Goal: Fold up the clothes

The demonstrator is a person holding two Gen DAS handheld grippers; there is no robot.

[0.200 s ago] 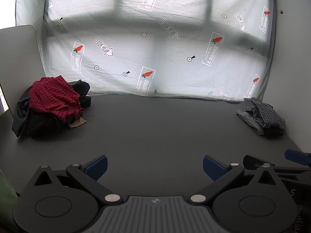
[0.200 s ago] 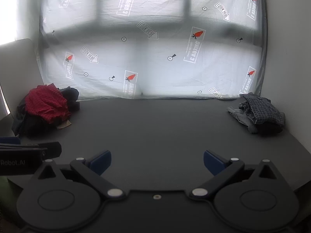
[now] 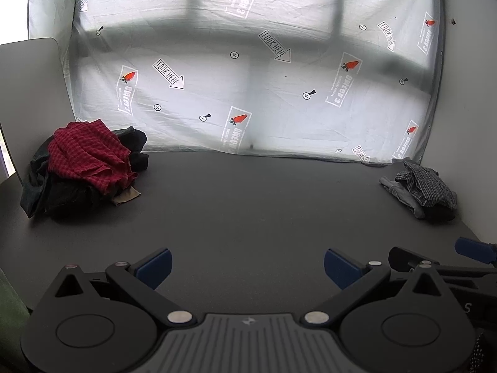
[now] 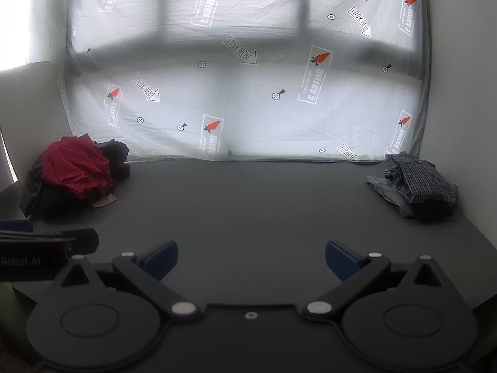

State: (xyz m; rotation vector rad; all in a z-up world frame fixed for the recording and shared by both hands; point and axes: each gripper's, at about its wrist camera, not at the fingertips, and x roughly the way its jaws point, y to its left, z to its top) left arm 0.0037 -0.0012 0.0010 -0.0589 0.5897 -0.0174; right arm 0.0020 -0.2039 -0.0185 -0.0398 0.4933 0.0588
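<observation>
Far left of the dark table (image 3: 248, 205): unfolded heap, red checked garment (image 3: 90, 155) on top of dark clothes (image 3: 56, 189), a tan piece (image 3: 125, 195) sticking out from under the near edge. The heap sits at the back-left corner, just beside the printed sheet (image 3: 248, 77) hung behind the table. A pale panel (image 3: 28, 93) stands behind it on the left. Right wrist view shows the same heap, red on top (image 4: 76, 168).

Left gripper (image 3: 247, 269): jaws spread wide, blue pads (image 3: 155, 265) apart, nothing between them. It hangs over the near edge of the table, well apart from both piles. No cloth touching it.

Middle of the table is bare dark surface in both views.

Right gripper (image 4: 251, 261): same state, released, fingers splayed, blue pads (image 4: 161, 259) holding nothing. It sits side by side with the left one; the left tool's body shows at the left edge of the right wrist view, and the right tool's finger shows at the right edge of the left wrist view (image 3: 475, 250).

Far right, back-right corner: smaller pile, dark-and-white checked garment (image 4: 419, 180) over a grey piece (image 4: 388, 191). It looks loosely bundled; can't tell how neatly it's folded. It lies near the wall (image 4: 459, 93), well apart from the right gripper.
</observation>
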